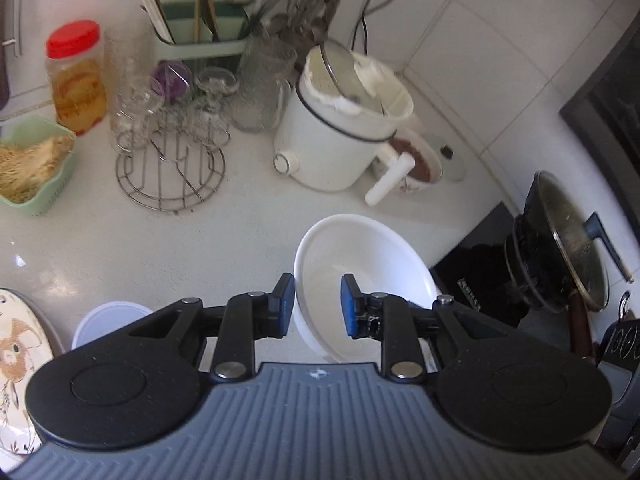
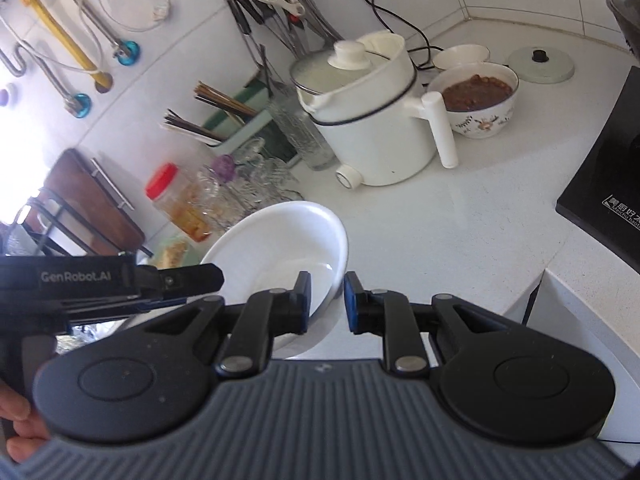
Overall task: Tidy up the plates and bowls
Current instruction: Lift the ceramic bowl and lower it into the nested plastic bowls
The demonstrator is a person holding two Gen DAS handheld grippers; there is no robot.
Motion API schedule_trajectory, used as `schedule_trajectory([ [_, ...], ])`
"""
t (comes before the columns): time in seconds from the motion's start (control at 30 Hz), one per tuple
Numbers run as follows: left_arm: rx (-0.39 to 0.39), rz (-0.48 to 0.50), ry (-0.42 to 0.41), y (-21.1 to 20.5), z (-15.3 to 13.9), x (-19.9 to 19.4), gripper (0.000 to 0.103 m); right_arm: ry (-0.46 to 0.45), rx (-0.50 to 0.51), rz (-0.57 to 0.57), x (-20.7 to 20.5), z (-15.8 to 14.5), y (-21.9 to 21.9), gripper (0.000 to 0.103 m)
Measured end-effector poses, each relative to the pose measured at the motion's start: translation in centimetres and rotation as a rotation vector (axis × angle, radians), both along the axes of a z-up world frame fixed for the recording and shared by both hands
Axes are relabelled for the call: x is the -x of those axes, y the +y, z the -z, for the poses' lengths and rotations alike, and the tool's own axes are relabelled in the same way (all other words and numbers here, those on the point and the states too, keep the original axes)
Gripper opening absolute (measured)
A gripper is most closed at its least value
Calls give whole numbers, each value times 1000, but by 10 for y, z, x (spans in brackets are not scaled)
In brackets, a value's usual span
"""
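1. Blue-padded fingers of the left gripper (image 1: 318, 306) stood parted astride the near rim of the white bowl (image 1: 360, 264), one pad outside the wall and one inside, neither plainly pressing it; I judged the gripper released, not yet clenched.
2. Likewise, the right gripper (image 2: 327, 300) was spread over the same bowl's opposite rim, its pads short of contact.
3. That bowl sat tilted near the front edge of the white counter (image 1: 248, 224), just left of the black cooktop (image 2: 600, 168).
4. To grip well, one gripper should probably slide deeper over the rim and close squarely; a glazed wall may slip from a shallow pinch.
5. Only the left view showed a rabbit-patterned plate (image 1: 16, 364) and a small white dish (image 1: 108, 316) at the counter's front-left corner.
6. Only the right view showed the left gripper from outside, and a floral bowl (image 2: 480, 96) of brown food beyond the white cooker (image 2: 372, 120).
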State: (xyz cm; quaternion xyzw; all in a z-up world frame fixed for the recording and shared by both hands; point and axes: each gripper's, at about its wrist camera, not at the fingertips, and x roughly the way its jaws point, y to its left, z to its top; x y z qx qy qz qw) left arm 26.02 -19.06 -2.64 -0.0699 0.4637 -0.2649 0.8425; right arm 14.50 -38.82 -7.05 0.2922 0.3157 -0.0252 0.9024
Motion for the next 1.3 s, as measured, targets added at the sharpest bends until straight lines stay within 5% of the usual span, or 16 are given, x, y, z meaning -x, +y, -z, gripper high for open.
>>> schedule_trajectory([
  [0.63, 47, -234, -25, 84, 3, 41, 28, 30, -34, -194, -2, -17, 53, 21],
  [1.3, -45, -471, 86, 145, 67, 22, 28, 168, 32, -429, -69, 22, 125, 23],
])
